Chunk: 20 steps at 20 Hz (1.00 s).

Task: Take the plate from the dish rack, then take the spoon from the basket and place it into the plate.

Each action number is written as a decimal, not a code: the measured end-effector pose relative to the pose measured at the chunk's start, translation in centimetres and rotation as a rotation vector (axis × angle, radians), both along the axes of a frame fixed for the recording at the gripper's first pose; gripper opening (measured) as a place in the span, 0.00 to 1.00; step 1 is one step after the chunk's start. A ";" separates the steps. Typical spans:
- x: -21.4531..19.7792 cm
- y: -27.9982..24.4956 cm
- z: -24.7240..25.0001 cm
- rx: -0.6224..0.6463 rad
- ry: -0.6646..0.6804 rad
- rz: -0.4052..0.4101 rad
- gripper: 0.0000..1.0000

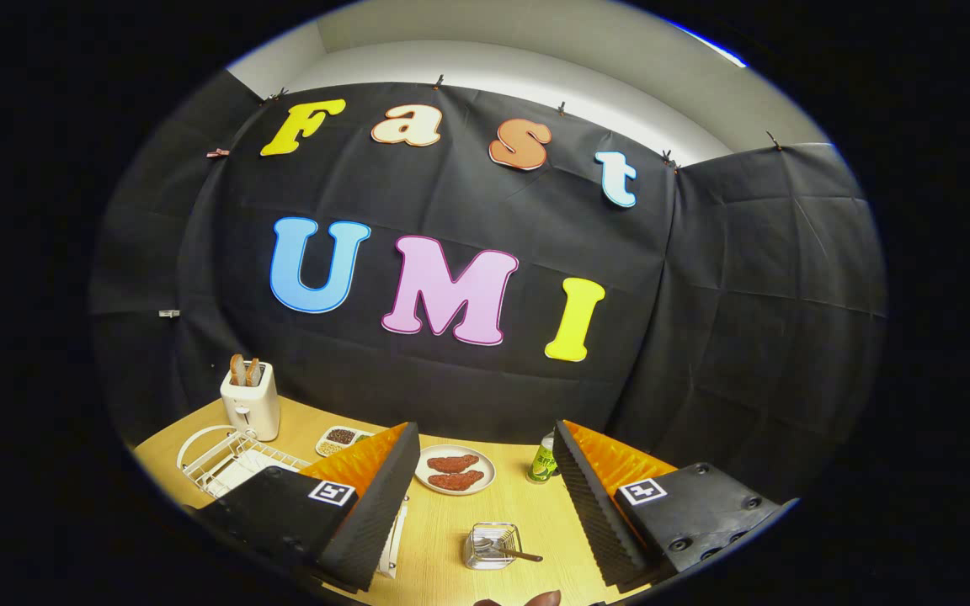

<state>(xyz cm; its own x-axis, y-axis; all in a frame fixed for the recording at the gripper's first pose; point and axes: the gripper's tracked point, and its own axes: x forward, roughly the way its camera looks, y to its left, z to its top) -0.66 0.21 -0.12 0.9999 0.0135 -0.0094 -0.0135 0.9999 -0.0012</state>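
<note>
My gripper [484, 431] hangs open above the wooden table [443, 526], with nothing between its fingers. Below and between the fingers stands a small wire basket [492, 545] with a spoon [512, 553] lying in it, handle pointing right. Beyond the left finger, a white wire dish rack [228, 465] stands on the table. A white plate [196, 444] seems to stand at the rack's left end. The left finger hides the rack's near corner.
A toaster [251, 404] with two slices stands behind the rack. A small dish of beans [342, 438], a plate with two pieces of meat [455, 470] and a green can [544, 459] sit toward the wall. A flat white object [393, 539] shows beside the left finger.
</note>
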 end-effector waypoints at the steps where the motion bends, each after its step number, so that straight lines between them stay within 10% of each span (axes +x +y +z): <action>1: 0.0 0.0 -0.1 0.001 0.002 0.000 0.97; 20: 4.5 11.4 -11.8 0.026 0.468 0.229 0.98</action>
